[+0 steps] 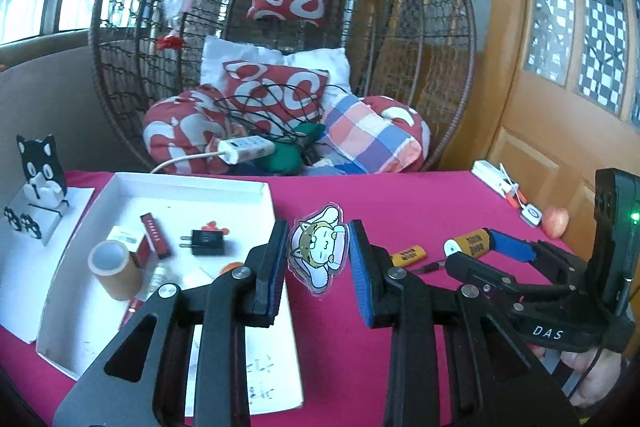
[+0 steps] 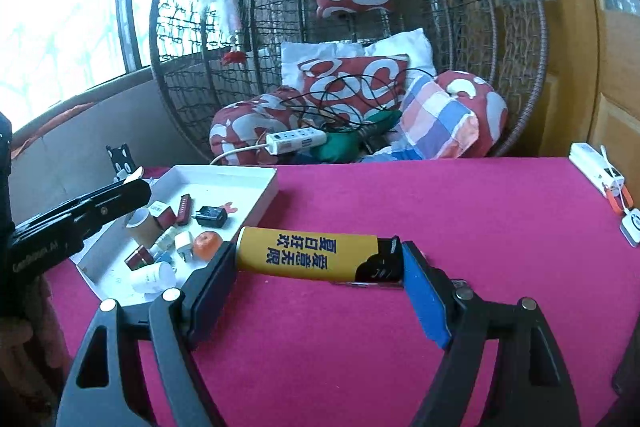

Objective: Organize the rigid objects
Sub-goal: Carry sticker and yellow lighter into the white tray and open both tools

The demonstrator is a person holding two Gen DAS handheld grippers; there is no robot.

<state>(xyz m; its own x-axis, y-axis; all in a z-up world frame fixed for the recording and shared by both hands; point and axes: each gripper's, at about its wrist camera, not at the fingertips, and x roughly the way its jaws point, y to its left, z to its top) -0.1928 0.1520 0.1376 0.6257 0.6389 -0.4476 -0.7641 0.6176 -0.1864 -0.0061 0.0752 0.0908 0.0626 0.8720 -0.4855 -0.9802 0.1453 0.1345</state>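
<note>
My left gripper (image 1: 320,263) is shut on a flat cartoon cat charm (image 1: 318,247), held upright between its blue pads just right of the white tray (image 1: 192,183). In the tray lie a tape roll (image 1: 114,269), a black charger plug (image 1: 206,242), a red slim box (image 1: 156,235) and other small items. My right gripper (image 2: 318,263) is shut on a yellow lighter (image 2: 308,255), gripped end to end above the magenta tablecloth (image 2: 440,207). A second yellow lighter (image 1: 408,255) lies on the cloth. The left gripper (image 2: 132,193) shows at the left edge of the right wrist view, over the tray (image 2: 224,171).
A black-and-white cat stand (image 1: 40,171) sits left of the tray. A white device (image 1: 492,179), a small tag (image 1: 531,215) and a pink apple-shaped object (image 1: 556,223) lie near the table's right edge. Behind the table hangs a wicker chair (image 1: 440,27) with cushions and a power strip (image 1: 246,149).
</note>
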